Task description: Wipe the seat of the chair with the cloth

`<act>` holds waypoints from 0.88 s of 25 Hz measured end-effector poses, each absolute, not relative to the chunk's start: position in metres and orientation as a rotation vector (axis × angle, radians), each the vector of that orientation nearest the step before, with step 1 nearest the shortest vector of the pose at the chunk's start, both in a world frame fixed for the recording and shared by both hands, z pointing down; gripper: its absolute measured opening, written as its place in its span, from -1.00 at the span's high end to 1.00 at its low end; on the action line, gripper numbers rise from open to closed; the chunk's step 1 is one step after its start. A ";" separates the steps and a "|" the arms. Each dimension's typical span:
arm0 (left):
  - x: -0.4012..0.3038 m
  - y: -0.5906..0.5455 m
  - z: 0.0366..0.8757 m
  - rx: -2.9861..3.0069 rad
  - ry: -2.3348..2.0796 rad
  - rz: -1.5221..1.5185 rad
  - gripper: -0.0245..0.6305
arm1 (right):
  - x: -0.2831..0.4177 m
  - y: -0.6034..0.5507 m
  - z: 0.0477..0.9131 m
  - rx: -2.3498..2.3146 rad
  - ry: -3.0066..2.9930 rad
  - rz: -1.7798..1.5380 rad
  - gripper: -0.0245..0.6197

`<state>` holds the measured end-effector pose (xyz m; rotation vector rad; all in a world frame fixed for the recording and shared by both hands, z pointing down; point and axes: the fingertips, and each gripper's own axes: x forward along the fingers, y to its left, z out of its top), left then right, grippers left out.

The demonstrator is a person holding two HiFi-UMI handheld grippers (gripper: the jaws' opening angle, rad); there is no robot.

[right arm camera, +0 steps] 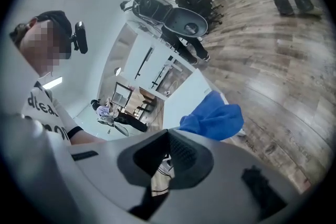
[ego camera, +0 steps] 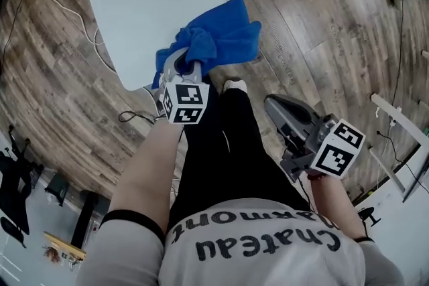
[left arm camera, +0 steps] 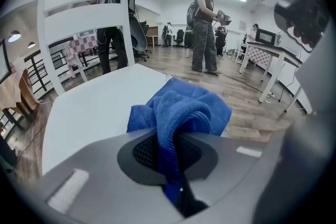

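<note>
Surface: the white chair seat [ego camera: 154, 3] is what you work on. It is bare except at its corner nearest you. Its slatted back [left arm camera: 84, 2] stands at the far side in the left gripper view.
Room: a wood-plank floor [ego camera: 315, 17] runs all round the chair, and a white cable [ego camera: 67, 10] trails across it beside the seat. Farther off there are white tables [left arm camera: 273, 55] and people standing [left arm camera: 205, 29].
Cloth: the blue cloth [ego camera: 218, 37] lies bunched on that near corner, with part of it spilling past the seat's edge over the floor.
Your left gripper [ego camera: 186, 63]: its jaws are clamped on a fold of the cloth, which bulges out just ahead of them and rests on the seat.
Your right gripper [ego camera: 271, 102]: you hold it over the floor beside your leg [ego camera: 228, 144], well apart from the cloth. Its jaws are drawn together with nothing between them.
</note>
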<state>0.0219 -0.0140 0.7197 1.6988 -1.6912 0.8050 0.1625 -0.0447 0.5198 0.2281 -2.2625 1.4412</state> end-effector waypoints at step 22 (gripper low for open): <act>0.156 -0.148 0.713 1.793 -1.445 0.693 0.83 | 0.300 -0.086 0.500 0.519 -2.347 1.485 0.88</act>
